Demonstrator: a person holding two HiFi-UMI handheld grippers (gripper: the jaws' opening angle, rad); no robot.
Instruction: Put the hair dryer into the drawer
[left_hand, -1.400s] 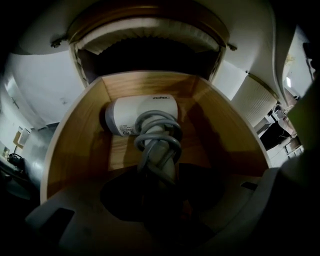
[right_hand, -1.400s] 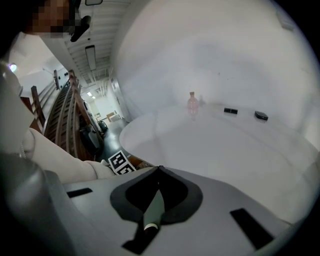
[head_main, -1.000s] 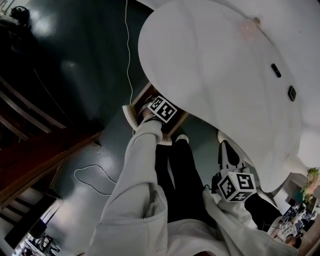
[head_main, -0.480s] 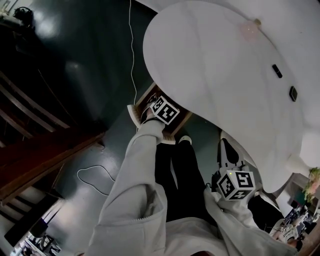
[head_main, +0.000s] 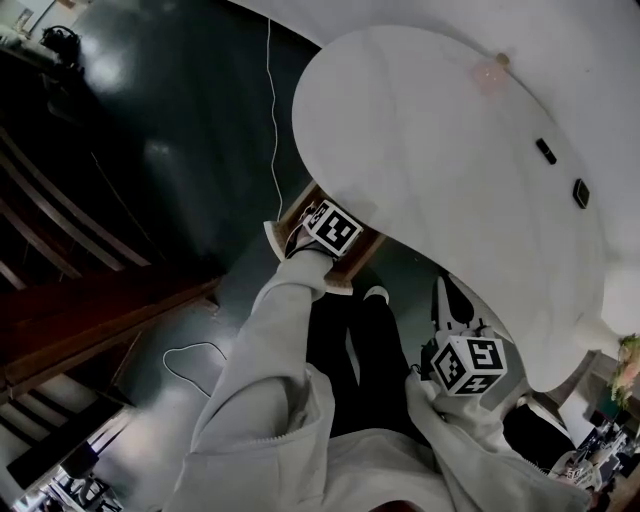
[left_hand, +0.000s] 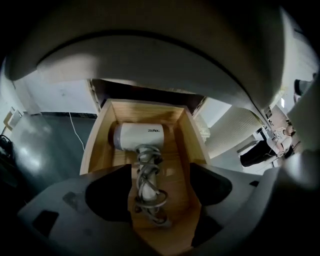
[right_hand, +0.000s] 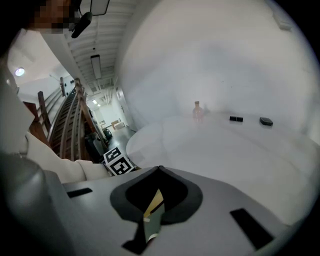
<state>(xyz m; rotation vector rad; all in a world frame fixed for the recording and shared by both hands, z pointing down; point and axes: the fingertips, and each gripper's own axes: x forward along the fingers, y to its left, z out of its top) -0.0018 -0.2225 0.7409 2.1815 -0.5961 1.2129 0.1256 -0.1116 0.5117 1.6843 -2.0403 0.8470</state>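
Standing wide apart, the fingers of your left gripper have just been opening and now press on nothing. The hair dryer shows in the gap between them, but neither finger touches it.

Finding: the hair dryer lies on the floor of the drawer. Its white body sits crosswise towards the back wall and its handle points towards your gripper. The grey cord is wound round the handle, and its last loops rest on the wood at the handle's end.

The drawer is wooden and stands pulled out from under the edge of the white worktop. In the head view your left sleeve reaches down to it, with the gripper's marker cube over its open top.

The fingers of your right gripper are pressed together at the tips and pinch nothing. A narrow slit behind the tips shows only a sliver of what is underneath. This gripper is at the near edge of the worktop, well apart from the drawer.

On the far side of the worktop stands a small bottle, with two dark flat items near it. These are too small to identify.

A thin white cable runs across the dark floor beside the drawer.
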